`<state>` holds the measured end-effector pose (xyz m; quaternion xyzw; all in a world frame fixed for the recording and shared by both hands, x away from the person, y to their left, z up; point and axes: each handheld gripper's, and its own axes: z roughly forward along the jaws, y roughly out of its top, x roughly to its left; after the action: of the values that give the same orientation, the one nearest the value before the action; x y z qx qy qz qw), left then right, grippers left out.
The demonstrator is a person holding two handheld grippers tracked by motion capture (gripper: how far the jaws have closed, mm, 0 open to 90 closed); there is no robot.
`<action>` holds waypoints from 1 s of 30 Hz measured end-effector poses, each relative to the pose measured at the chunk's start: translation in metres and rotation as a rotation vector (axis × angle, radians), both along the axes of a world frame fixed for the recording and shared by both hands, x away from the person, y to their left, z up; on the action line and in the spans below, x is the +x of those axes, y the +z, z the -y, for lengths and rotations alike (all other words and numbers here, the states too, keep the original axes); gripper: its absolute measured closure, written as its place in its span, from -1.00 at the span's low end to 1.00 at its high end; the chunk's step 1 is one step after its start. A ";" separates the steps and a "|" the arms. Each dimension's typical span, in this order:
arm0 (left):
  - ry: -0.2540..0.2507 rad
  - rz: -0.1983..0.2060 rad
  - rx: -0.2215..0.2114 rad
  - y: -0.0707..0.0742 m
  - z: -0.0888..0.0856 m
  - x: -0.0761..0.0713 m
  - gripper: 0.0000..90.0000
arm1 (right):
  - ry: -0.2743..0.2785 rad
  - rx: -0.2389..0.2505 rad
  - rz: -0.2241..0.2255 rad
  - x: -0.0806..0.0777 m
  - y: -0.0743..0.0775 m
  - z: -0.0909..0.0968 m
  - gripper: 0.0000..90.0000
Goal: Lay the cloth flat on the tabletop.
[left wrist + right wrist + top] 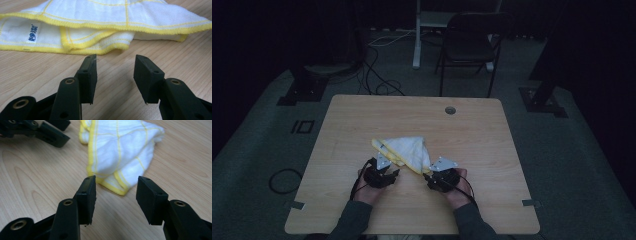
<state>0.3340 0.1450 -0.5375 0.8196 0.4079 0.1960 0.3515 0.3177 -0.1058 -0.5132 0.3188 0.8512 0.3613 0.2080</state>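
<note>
Both claws gaping, gripping nothing, just short of folded cloth (404, 151).
Blue label (31, 36) visible ahead of left claw (115, 65); right claw (116, 186) facing yellow-hemmed corner.

A dim room: grey carpet (257, 150), a black folding chair (469, 42) at twelve o'clock beyond the wooden table (362, 115) (cables (379, 82) trail nearby).

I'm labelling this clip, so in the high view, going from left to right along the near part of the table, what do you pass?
Left hand-held gripper → folded white and yellow cloth → right hand-held gripper, all on the wooden table.
</note>
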 end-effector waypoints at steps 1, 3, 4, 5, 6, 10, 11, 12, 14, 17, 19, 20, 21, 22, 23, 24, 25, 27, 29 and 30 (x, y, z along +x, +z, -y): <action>0.000 -0.001 0.001 0.000 0.001 0.000 0.20 | 0.005 -0.003 0.000 0.000 -0.001 -0.002 0.09; -0.003 -0.002 0.005 -0.001 0.002 0.002 0.20 | 0.013 -0.006 0.000 0.000 -0.001 -0.003 0.09; -0.003 -0.003 0.005 -0.001 0.003 0.002 0.20 | 0.018 -0.009 -0.003 0.000 -0.002 -0.006 0.09; -0.003 -0.003 0.004 -0.001 0.003 0.002 0.20 | 0.021 -0.011 -0.005 0.000 -0.003 -0.008 0.10; -0.006 -0.004 0.009 -0.002 0.003 0.003 0.20 | 0.026 -0.015 -0.003 0.000 -0.004 -0.010 0.11; -0.003 -0.002 0.019 -0.003 0.005 0.004 0.21 | 0.043 -0.039 -0.003 0.001 -0.006 -0.016 0.20; -0.002 -0.001 0.020 -0.003 0.005 0.004 0.22 | 0.047 -0.042 -0.006 0.001 -0.007 -0.018 0.24; -0.003 -0.001 0.019 -0.003 0.006 0.005 0.22 | 0.050 -0.043 -0.011 0.002 -0.008 -0.019 0.27; -0.002 0.003 0.018 -0.003 0.007 0.005 0.23 | 0.051 -0.051 -0.017 0.004 -0.010 -0.021 0.34; -0.009 0.004 0.024 -0.003 0.010 0.006 0.26 | 0.048 -0.059 -0.023 0.007 -0.012 -0.023 0.41; -0.013 0.008 0.026 -0.003 0.013 0.007 0.27 | 0.047 -0.063 -0.033 0.009 -0.013 -0.024 0.49; -0.014 0.009 0.027 -0.003 0.014 0.007 0.27 | 0.050 -0.068 -0.029 0.010 -0.013 -0.024 0.56; -0.017 0.011 0.029 -0.003 0.015 0.008 0.28 | 0.050 -0.071 -0.030 0.010 -0.013 -0.024 0.63; -0.017 0.013 0.030 -0.003 0.016 0.009 0.29 | 0.051 -0.072 -0.032 0.011 -0.012 -0.025 0.71; -0.017 0.012 0.032 -0.003 0.017 0.009 0.29 | 0.057 -0.073 -0.024 0.011 -0.012 -0.025 0.79; -0.016 0.015 0.035 -0.002 0.018 0.010 0.31 | 0.056 -0.073 -0.025 0.012 -0.011 -0.025 0.87; -0.015 0.020 0.040 -0.002 0.019 0.011 0.33 | 0.058 -0.074 -0.028 0.012 -0.010 -0.025 0.92; -0.006 0.029 0.052 -0.003 0.021 0.012 0.38 | 0.059 -0.077 -0.026 0.014 -0.008 -0.025 0.95; -0.002 0.032 0.063 -0.003 0.023 0.014 0.46 | 0.057 -0.071 -0.028 0.015 -0.006 -0.023 0.95; 0.000 0.032 0.061 -0.003 0.024 0.014 0.49 | 0.055 -0.069 -0.024 0.016 -0.006 -0.022 0.95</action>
<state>0.3480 0.1215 -0.5408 0.8267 0.3962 0.2215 0.3325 0.3335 -0.0833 -0.5192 0.2922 0.8742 0.3333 0.1984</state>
